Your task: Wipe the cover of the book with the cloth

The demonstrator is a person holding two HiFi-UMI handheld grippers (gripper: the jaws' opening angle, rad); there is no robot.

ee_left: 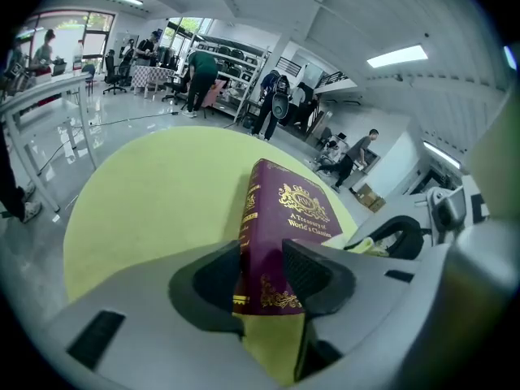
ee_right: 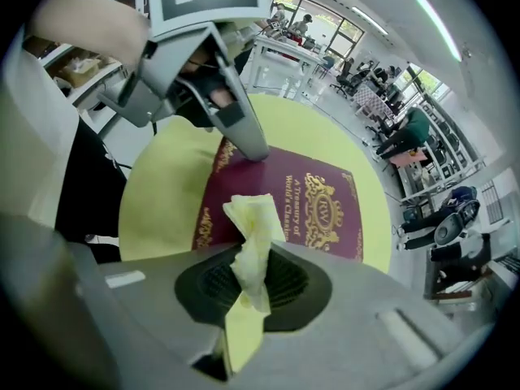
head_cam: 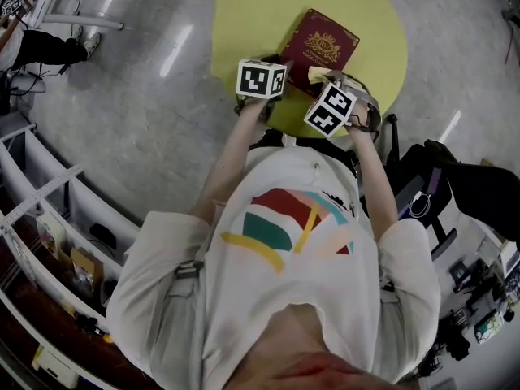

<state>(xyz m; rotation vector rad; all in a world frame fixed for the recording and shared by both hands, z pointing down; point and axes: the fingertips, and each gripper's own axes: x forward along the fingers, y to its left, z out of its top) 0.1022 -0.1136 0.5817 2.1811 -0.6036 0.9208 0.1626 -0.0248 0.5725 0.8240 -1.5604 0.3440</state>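
The book (head_cam: 323, 45), dark red with a gold crest and gold lettering on its cover, lies about the middle of the round yellow bench (head_cam: 244, 23), cover up. One of its corners points toward the bench edge where the person stands.

The left claw (ee_left: 262, 270) is clamped on the book's near corner at the spine end. One pad lies on the cover and the other against the spine side, with the gold-lined spine showing between them. In the right gripper view, one grey finger of that claw comes down onto the cover just beside the spine edge.

The cloth (ee_right: 253, 234), pale yellow and bunched into a crumpled tuft, is pinched between the pads of the right claw (ee_right: 252, 279). It sticks out past them over the near edge of the cover. Whether it touches the cover I cannot tell.

In the head view both claws sit side by side at the near edge of the bench, the right one tipped steeply down.

The person wears a white shirt (head_cam: 292, 258) with a coloured print. The bench stands on a glossy grey floor (head_cam: 138, 104), with white shelving (head_cam: 49, 210) off to the left.
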